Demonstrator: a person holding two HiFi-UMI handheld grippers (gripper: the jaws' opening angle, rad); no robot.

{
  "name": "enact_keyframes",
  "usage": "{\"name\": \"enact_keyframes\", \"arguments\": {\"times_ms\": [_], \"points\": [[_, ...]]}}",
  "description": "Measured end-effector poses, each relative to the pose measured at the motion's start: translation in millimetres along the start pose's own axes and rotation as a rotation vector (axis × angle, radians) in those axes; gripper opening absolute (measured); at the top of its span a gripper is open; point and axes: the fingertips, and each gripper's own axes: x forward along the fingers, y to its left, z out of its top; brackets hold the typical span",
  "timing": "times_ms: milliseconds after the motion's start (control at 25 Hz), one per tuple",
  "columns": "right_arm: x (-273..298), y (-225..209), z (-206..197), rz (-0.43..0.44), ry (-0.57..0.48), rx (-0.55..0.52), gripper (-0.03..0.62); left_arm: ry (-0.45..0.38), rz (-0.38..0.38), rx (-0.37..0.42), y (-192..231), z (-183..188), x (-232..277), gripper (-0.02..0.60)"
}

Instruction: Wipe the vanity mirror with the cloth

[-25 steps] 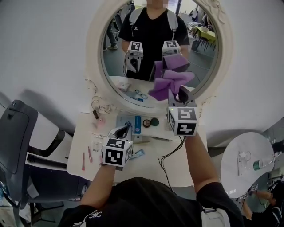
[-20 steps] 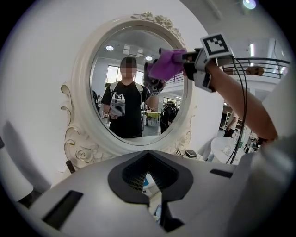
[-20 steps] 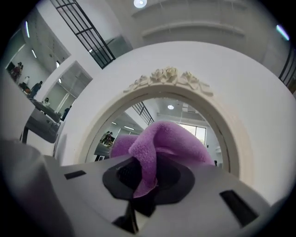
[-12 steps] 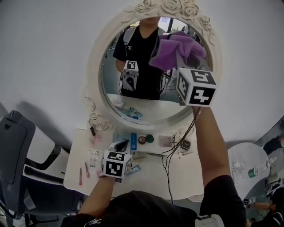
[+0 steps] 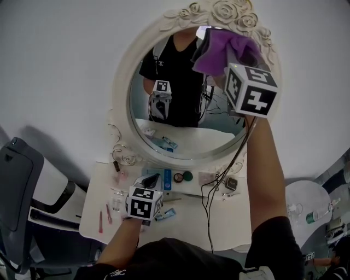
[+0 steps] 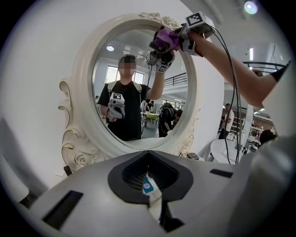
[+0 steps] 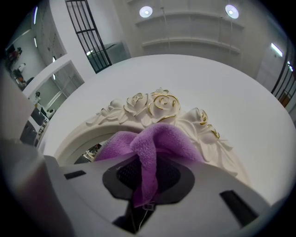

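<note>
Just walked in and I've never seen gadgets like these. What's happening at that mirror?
A person holds a gripper in each hand. The right gripper has its fingers shut on a purple cloth and holds it against the top of the oval vanity mirror, just below the frame's carved roses. The left gripper hangs low over the dressing table, fingers together, with nothing in them.
</note>
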Motion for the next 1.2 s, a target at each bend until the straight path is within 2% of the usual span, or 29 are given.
{"name": "enact_keyframes", "arguments": {"times_ms": [360,720,960,1200], "points": [[-9,16,-26,0.017,-0.018,-0.002,0.054,0.027,-0.057,0.017,-8,-3,16,0.006],[-30,38,-79,-0.033,-0.006,-0.022,0.054,0.060,-0.058,0.024,13,-15,8,0.006],[-49,59,-129,-0.062,0.052,0.026,0.054,0.083,-0.043,0.026,37,-27,-4,0.006],[-66,81,-187,-0.077,0.156,0.047,0.052,0.085,-0.049,0.037,50,-33,-13,0.006]]}}
